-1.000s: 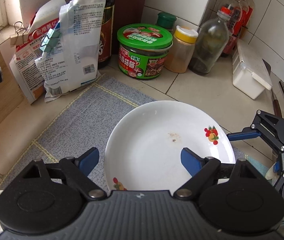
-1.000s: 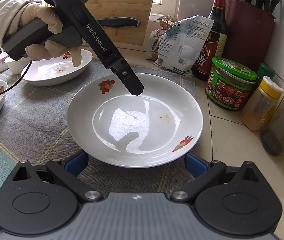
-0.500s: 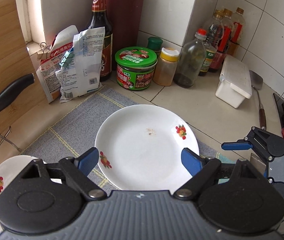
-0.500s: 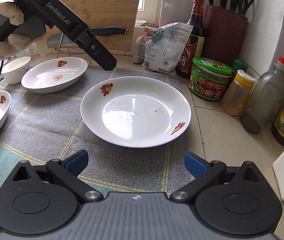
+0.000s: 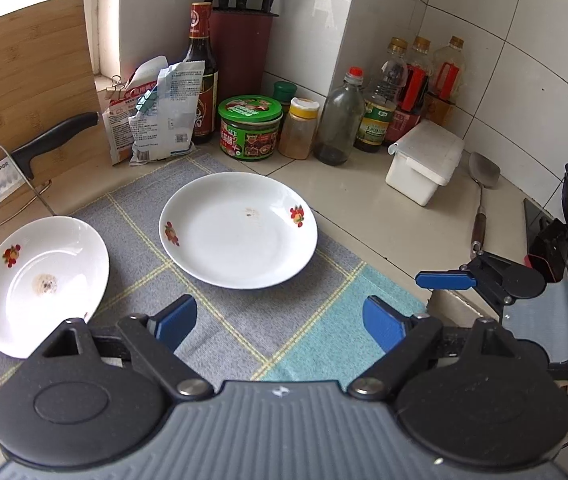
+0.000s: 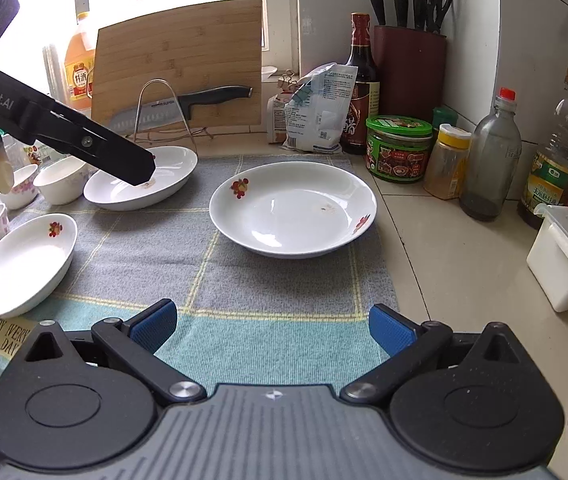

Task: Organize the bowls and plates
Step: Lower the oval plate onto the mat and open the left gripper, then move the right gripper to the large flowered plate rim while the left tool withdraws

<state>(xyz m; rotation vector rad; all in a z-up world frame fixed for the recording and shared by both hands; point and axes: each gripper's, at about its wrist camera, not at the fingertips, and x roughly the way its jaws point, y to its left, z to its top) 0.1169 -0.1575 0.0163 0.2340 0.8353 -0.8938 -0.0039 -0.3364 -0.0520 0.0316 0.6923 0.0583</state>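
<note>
Plate [image 5: 239, 232] sits flat, rim up, on the mat [image 5: 267, 332] near the counter's back-right corner, just in front of the green jar [image 5: 249, 128]; it's round, so no long axis. Left gripper [image 5: 279, 320] and right gripper [image 6: 271, 326] are both spread wide with nothing between the pads. Versus a second ago, both have backed off and risen; the plate is now well clear of the fingers. Second plate [image 5: 39, 280] sits by the mat's left edge.
</note>
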